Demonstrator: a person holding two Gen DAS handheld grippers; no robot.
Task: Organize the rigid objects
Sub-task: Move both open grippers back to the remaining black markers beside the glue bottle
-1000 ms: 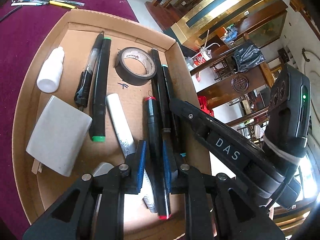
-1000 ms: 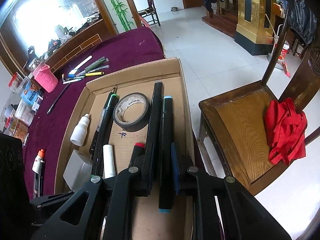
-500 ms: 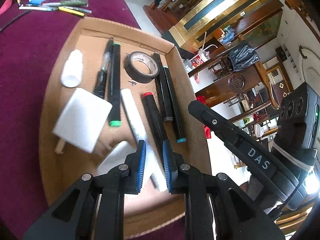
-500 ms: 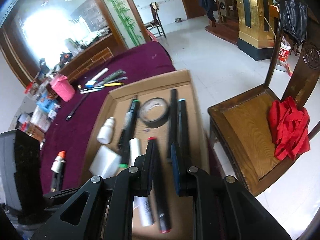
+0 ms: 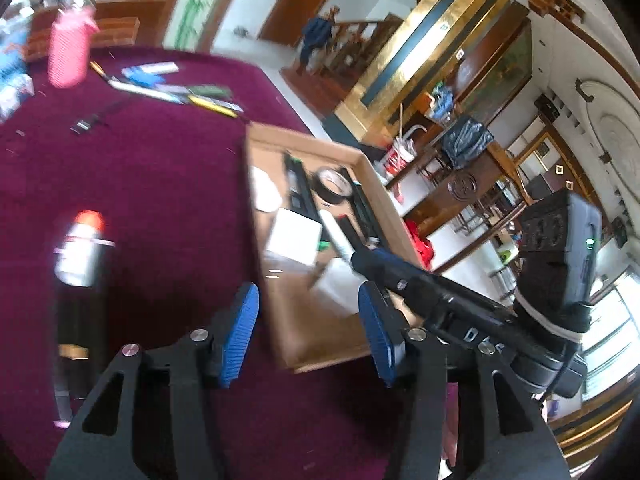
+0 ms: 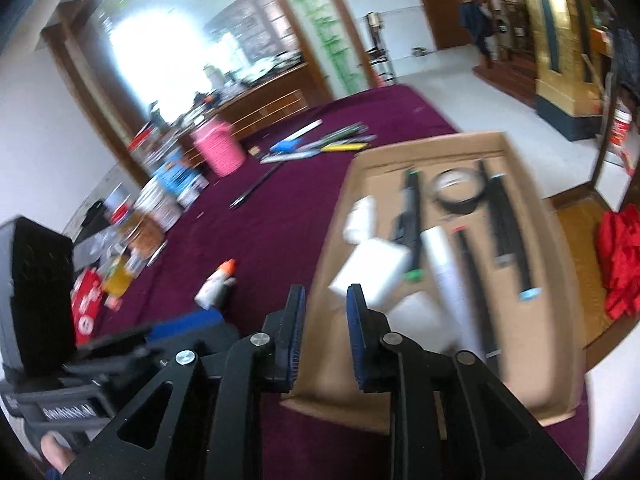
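Note:
The cardboard tray (image 5: 384, 194) (image 6: 432, 148) holds several black markers (image 6: 508, 224), a white marker (image 6: 444, 268), a black tape roll (image 5: 334, 186) (image 6: 458, 192), a white box (image 5: 294, 236) (image 6: 370, 270) and a white bottle (image 6: 362, 220). My left gripper (image 5: 306, 300) hovers over the tray's near left corner and the purple cloth; its jaws are opening, with nothing between them. My right gripper (image 6: 326, 296) hangs beside the tray's near left edge; its jaws are opening a little and hold nothing. An orange-capped bottle (image 5: 80, 248) (image 6: 218, 284) lies on the cloth to the left.
At the far side of the purple tablecloth (image 5: 160, 168) lie several pens (image 5: 176, 94) (image 6: 320, 144), with a pink cylinder (image 5: 68, 52) (image 6: 218, 152) beside them. Boxes and jars (image 6: 168, 192) crowd the left edge. A wooden chair with a red cloth (image 6: 620, 256) stands to the right of the tray.
Both grippers have pulled back and left, away from the tray's inside. The black markers that lay between their jaws stay in the tray. The left jaws have spread wide.

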